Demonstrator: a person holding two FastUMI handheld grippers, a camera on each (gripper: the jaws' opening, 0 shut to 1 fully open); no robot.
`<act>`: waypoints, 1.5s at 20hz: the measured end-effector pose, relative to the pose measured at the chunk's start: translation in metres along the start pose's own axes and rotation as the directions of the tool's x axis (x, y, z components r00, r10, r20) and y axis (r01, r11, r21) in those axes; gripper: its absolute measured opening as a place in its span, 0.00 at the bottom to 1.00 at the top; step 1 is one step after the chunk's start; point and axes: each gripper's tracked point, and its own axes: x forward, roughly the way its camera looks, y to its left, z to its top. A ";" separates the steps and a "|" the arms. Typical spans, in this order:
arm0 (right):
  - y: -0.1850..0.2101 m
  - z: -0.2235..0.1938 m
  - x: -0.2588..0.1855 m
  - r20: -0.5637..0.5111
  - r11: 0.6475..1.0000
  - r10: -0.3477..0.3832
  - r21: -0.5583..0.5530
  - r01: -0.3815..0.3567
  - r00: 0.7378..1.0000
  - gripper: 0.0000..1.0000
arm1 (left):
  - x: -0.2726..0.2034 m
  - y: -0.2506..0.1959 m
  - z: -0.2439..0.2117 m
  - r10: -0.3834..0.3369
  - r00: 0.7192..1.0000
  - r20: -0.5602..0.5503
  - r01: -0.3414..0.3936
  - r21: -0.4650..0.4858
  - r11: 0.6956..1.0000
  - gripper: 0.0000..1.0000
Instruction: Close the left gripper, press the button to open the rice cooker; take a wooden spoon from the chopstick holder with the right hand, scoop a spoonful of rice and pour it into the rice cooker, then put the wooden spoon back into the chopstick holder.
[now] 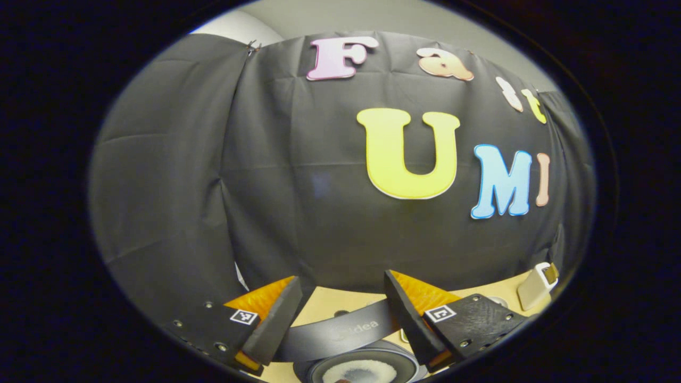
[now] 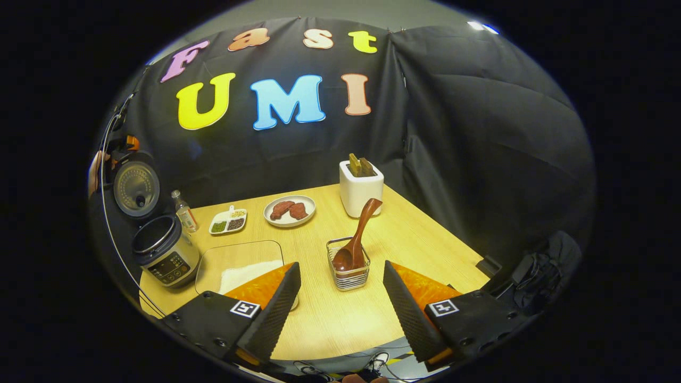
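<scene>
The rice cooker (image 2: 165, 255) stands at the table's left edge with its lid (image 2: 136, 187) swung up. A wooden spoon (image 2: 357, 239) leans bowl-down in the wire chopstick holder (image 2: 348, 276) at mid table. Just in front of it my right gripper (image 2: 340, 314) hangs open with nothing in it. A shallow glass dish (image 2: 239, 250) with white rice (image 2: 242, 276) lies between cooker and holder. My left gripper (image 1: 343, 324) is open and empty above the cooker's dark lid (image 1: 340, 332). Below it a round pot (image 1: 359, 369) shows white grains.
A white knife block (image 2: 362, 189), a plate of meat (image 2: 290, 210), a divided seasoning dish (image 2: 229, 221) and a small bottle (image 2: 185, 213) stand at the back of the wooden table (image 2: 425, 250). A hand (image 2: 96, 170) shows behind the cooker's lid. Black cloth walls the booth.
</scene>
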 end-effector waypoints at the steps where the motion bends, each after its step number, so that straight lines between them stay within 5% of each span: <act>1: -0.005 0.000 0.003 0.006 1.000 -0.010 -0.003 0.010 1.000 0.99 | -0.001 0.000 -0.001 0.014 1.000 0.001 -0.014 -0.012 1.000 1.00; 11: -0.038 0.001 0.044 -0.023 0.996 0.080 -0.036 -0.081 0.997 0.99 | -0.058 -0.032 -0.043 0.052 0.986 -0.158 -0.065 -0.082 0.995 1.00; 20: -0.060 -0.012 0.088 -0.073 0.981 0.168 -0.087 -0.174 0.983 0.93 | -0.123 -0.069 -0.147 0.032 0.935 -0.354 -0.082 -0.128 0.988 1.00; 30: -0.068 -0.015 0.101 -0.095 0.970 0.214 -0.097 -0.223 0.972 0.98 | -0.150 -0.082 -0.246 0.066 0.875 -0.479 -0.079 -0.007 0.997 0.99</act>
